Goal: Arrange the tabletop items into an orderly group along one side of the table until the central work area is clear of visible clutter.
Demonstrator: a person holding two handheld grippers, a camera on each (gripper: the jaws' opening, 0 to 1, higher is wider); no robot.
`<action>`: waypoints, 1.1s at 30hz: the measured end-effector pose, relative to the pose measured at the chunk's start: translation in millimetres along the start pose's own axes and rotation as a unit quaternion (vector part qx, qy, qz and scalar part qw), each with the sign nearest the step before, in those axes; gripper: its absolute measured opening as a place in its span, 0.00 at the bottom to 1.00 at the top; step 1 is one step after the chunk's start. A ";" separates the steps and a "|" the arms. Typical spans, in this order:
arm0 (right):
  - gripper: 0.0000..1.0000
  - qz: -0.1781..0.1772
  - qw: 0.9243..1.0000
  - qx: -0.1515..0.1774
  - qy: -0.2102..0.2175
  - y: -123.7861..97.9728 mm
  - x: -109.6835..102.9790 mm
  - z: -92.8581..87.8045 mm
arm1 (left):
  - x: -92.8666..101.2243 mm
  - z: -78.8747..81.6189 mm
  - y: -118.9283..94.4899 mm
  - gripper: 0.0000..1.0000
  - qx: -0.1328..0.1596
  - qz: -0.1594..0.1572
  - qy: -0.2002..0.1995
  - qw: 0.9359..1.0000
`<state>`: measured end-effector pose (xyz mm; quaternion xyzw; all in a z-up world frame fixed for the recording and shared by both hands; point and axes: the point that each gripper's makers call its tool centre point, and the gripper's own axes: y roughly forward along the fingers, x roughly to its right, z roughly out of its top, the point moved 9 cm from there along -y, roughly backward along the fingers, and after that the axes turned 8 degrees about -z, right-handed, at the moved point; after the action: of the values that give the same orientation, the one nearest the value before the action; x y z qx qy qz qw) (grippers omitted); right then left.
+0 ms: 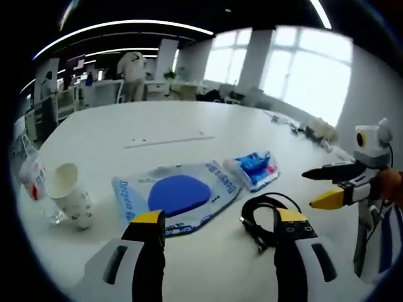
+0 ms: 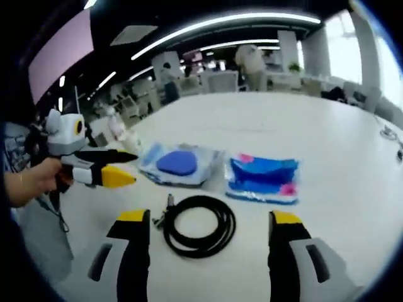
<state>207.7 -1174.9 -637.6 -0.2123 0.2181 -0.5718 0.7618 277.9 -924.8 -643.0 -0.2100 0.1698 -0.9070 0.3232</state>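
Observation:
On the white table [image 1: 189, 126] lie a clear packet with a round blue pad [image 1: 179, 195], a smaller blue and pink packet [image 1: 255, 170] and a coiled black cable [image 1: 264, 217]. A paper cup [image 1: 69, 192] leans beside a plastic bottle [image 1: 31, 176] at the left. My left gripper [image 1: 219, 217] is open above the table's near edge, just short of the pad packet and the cable. My right gripper [image 2: 208, 217] is open, its jaws either side of the cable [image 2: 198, 226]. The pad packet [image 2: 179, 165] and the blue and pink packet [image 2: 263, 179] lie behind the cable.
The right gripper [image 1: 310, 187] comes in from the right, open. A hand [image 2: 28, 179] holds the left gripper [image 2: 133, 168] at the left. Small items and cords [image 1: 321, 129] lie at the table's far right edge. A person [image 1: 132, 72] stands among desks beyond.

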 end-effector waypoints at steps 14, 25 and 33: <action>0.96 0.033 0.998 0.000 -0.057 -30.6 -6.4 11.6 | -27.1 7.1 -66.8 0.94 -0.002 -0.003 0.023 1.000; 1.00 0.029 0.997 -0.009 -0.073 -56.5 -5.7 11.5 | -44.4 4.9 -122.0 0.99 0.008 0.033 0.037 0.999; 1.00 0.015 0.997 -0.003 -0.075 -70.4 -5.4 12.7 | -56.1 0.6 -155.4 0.99 0.000 0.059 0.049 0.997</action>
<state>158.8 -1186.8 -586.4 -0.2539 0.1651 -0.5420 0.7839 237.6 -774.1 -588.8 -0.1548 0.1974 -0.8956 0.3675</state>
